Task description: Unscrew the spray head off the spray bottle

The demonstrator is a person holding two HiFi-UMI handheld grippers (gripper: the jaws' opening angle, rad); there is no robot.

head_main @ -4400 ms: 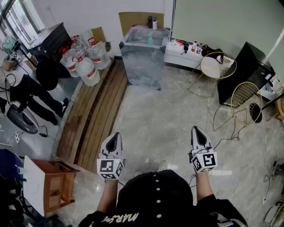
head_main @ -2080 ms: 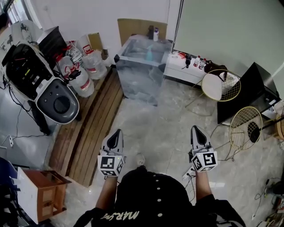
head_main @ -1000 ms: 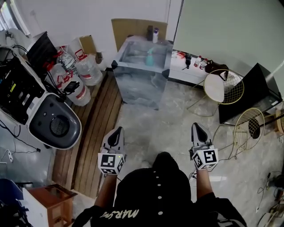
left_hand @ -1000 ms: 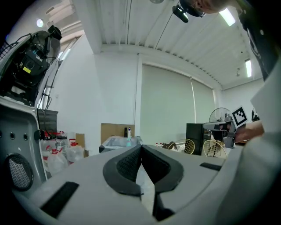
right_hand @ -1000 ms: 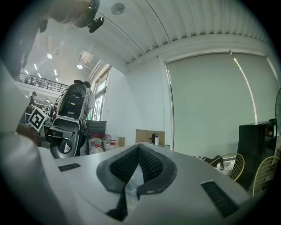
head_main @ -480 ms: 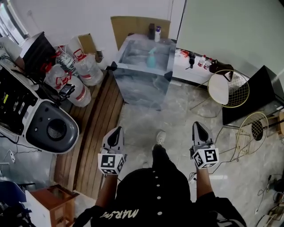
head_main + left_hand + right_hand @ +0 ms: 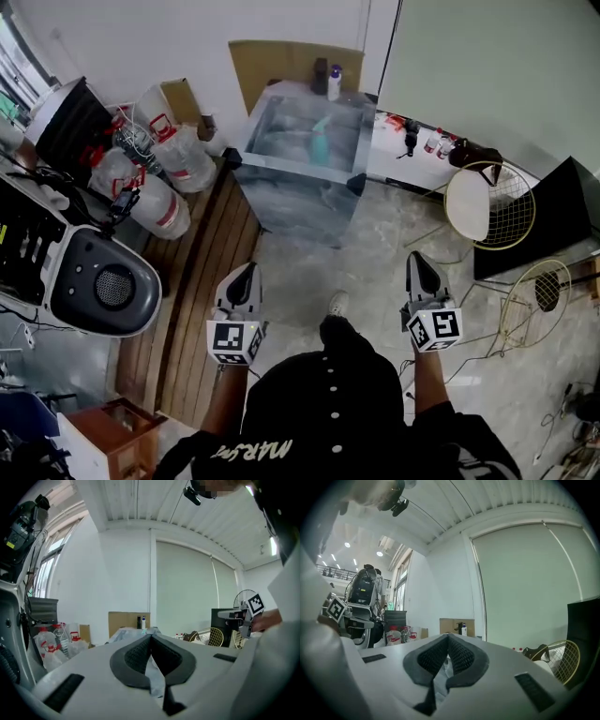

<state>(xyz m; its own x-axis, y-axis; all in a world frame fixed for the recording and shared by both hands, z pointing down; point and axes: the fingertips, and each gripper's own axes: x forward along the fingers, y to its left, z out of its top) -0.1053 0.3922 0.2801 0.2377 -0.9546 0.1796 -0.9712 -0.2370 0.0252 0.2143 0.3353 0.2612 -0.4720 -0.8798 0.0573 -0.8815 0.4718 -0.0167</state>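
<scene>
A teal spray bottle [image 7: 319, 141] stands on a table wrapped in grey plastic sheet [image 7: 281, 187], at the far side of the room in the head view. My left gripper [image 7: 246, 273] and right gripper [image 7: 418, 259] are held out side by side over the marble floor, well short of the table. Both are shut with nothing between the pads. In the left gripper view the left gripper [image 7: 151, 637] has its jaws meeting, and so does the right gripper [image 7: 447, 637] in the right gripper view. The bottle is hidden behind the jaws in both gripper views.
A white bottle with a purple cap [image 7: 334, 82] stands behind the table by a cardboard sheet [image 7: 281, 58]. Water jugs [image 7: 169, 164] and a large white-and-grey machine [image 7: 94, 281] are at the left, beside wooden planks [image 7: 202, 272]. Round wire chairs [image 7: 489, 202] stand at the right.
The person has walked forward, so the wrapped table and the spray bottle have come nearer. Both grippers stay shut and keep their places in the head view.
</scene>
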